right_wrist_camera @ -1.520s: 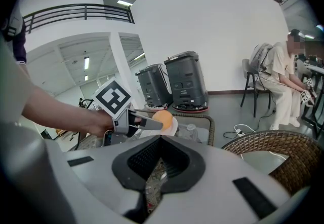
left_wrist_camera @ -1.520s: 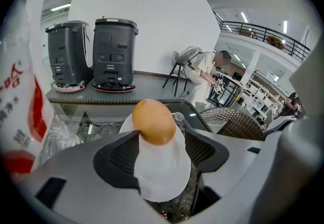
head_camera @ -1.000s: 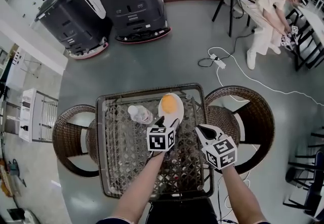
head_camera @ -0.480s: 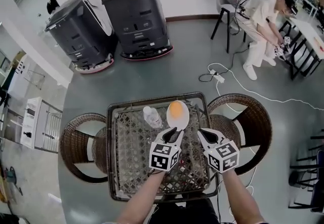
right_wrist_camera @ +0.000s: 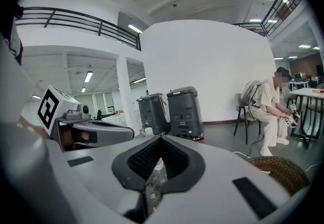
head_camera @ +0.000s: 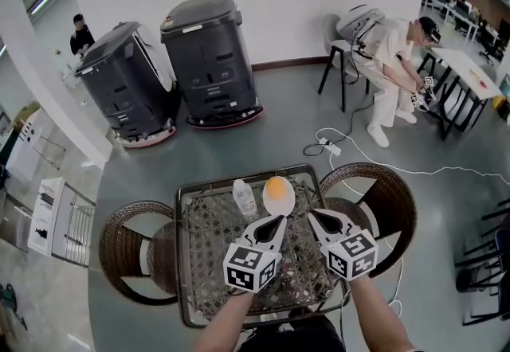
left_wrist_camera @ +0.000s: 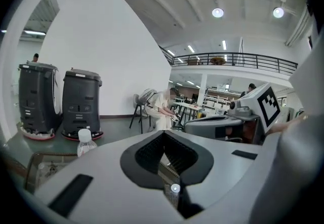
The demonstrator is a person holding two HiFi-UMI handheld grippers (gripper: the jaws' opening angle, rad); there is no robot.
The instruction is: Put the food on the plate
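An orange, round piece of food [head_camera: 275,187] lies on a white plate [head_camera: 280,204] at the far side of the wicker table [head_camera: 199,263]. My left gripper [head_camera: 280,220] is shut with nothing between its jaws, its tips just short of the plate's near rim. To its right my right gripper [head_camera: 312,215] hovers over the table, also shut and empty. In the left gripper view the left gripper [left_wrist_camera: 163,133] shows its jaw tips meeting. The right gripper view shows the right gripper [right_wrist_camera: 161,138] the same way.
A clear plastic bottle [head_camera: 245,197] stands just left of the plate, and the bottle [left_wrist_camera: 85,142] also shows in the left gripper view. Wicker chairs [head_camera: 127,251] [head_camera: 382,199] flank the table. Two dark machines [head_camera: 211,60] stand behind. A seated person [head_camera: 390,64] and a white cable [head_camera: 335,147] are at the right.
The left gripper's jaws have come together and it has drawn back from the plate's near edge. The head view has lifted to show more of the room.
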